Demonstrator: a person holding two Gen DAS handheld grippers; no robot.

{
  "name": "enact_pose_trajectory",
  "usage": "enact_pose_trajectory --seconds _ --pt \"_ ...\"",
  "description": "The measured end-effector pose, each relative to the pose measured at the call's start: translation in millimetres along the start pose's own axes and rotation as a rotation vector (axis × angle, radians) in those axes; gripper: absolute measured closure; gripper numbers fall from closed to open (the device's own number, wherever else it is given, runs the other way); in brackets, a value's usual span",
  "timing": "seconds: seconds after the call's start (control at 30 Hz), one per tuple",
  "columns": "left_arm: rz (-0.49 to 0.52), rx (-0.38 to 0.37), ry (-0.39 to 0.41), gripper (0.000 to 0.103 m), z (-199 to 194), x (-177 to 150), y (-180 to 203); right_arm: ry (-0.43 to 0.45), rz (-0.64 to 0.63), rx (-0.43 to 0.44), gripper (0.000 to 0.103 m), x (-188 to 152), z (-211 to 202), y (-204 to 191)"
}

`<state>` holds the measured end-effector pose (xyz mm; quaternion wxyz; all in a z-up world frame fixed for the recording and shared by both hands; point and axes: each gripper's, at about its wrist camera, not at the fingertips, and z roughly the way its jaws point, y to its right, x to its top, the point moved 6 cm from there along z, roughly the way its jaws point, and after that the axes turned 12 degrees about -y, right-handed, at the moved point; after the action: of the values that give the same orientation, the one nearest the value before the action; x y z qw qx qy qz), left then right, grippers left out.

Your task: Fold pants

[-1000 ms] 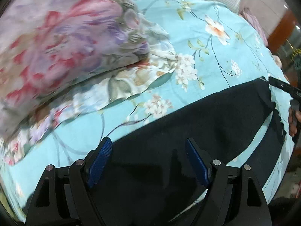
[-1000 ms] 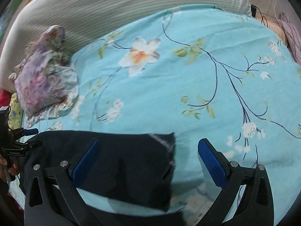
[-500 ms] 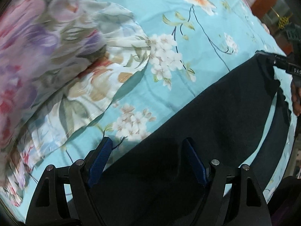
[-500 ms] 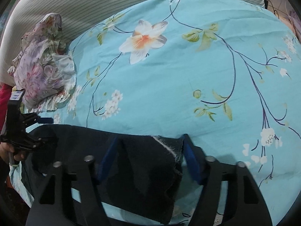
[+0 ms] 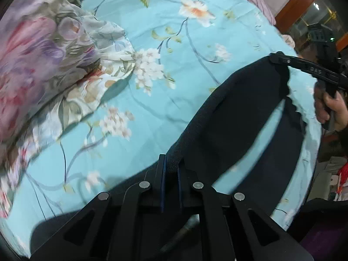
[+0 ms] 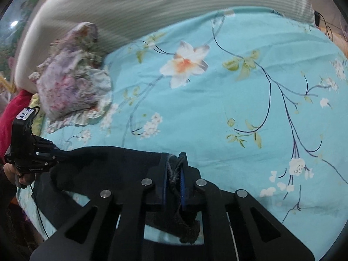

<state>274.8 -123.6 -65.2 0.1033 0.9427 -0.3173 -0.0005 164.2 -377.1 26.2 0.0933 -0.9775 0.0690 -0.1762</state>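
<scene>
A floral pillow with a ruffled edge is lying ahead and to the left of the left hand-held gripper, on a turquoise bedsheet printed with blossoms and thin branches; nothing is blocking either tool. A striped cushion is running along the far edge of the bed. The left hand-held gripper is pinching a thick rolled edge of the dark pants, its blue pads pressed against the cloth. The right hand-held gripper is clamping a frayed corner of the same soft, matte fabric, which is stretching between the 2 tools above the sheet.
</scene>
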Motion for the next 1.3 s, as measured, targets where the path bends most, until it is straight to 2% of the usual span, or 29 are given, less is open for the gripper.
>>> enact_pose_trajectory --seconds 0.1,0.17,0.3,0.6,0.77,1.03,1.3 --pt "-0.013 -0.018 0.027 0.096 -9.8 -17.1 18.0 0.006 -0.043 0.033 0.093 -6.4 -10.7 -2.6" --pt "-0.024 -0.031 0.043 0.096 -19.9 -48.5 22.8 0.003 -0.065 0.044 0.093 -11.3 -15.0 -3.6" --pt "-0.044 -0.069 0.068 0.096 -32.2 -77.3 44.4 -0.017 -0.120 0.058 0.093 -25.2 -25.4 -5.5" --pt "-0.099 -0.136 0.088 0.097 -35.4 -120.4 76.7 -0.101 -0.263 0.058 0.094 -63.1 -43.5 -14.9" --pt "-0.096 -0.161 0.081 0.097 -25.9 -136.7 95.6 -0.159 -0.335 0.019 0.094 -87.2 -49.4 -16.8" --pt "-0.084 -0.168 0.055 0.096 -8.5 -154.3 116.2 -0.196 -0.394 -0.046 0.094 -114.4 -57.6 -17.2" --pt "-0.107 -0.186 0.000 0.096 22.6 -164.1 114.5 -0.302 -0.384 -0.124 0.095 -151.9 -14.4 -0.5"
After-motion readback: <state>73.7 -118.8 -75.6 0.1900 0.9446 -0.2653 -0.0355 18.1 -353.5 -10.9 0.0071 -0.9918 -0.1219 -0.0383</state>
